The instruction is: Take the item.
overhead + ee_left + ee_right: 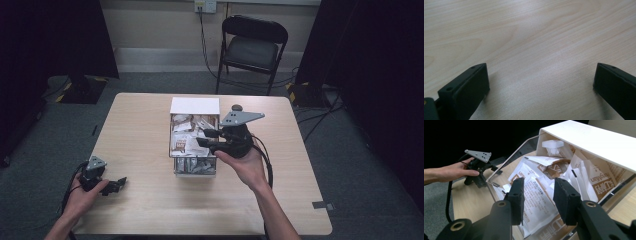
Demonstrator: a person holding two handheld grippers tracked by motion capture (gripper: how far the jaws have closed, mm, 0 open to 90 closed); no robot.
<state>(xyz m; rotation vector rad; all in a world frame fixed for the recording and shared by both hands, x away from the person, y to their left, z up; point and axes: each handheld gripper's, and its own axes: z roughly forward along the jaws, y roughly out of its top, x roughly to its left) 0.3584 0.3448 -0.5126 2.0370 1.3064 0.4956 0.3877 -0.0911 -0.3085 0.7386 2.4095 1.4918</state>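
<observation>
Care matters as the right gripper, fingers parted with nothing yet pinched, hovers over the sachet atop the pile in the clear box mid-table: straddle one packet's edge only, while the left gripper rests released near the table's corner

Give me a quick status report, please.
Right gripper open above the packets in the clear box. Left gripper open, resting on table. Nothing obstructing.
</observation>
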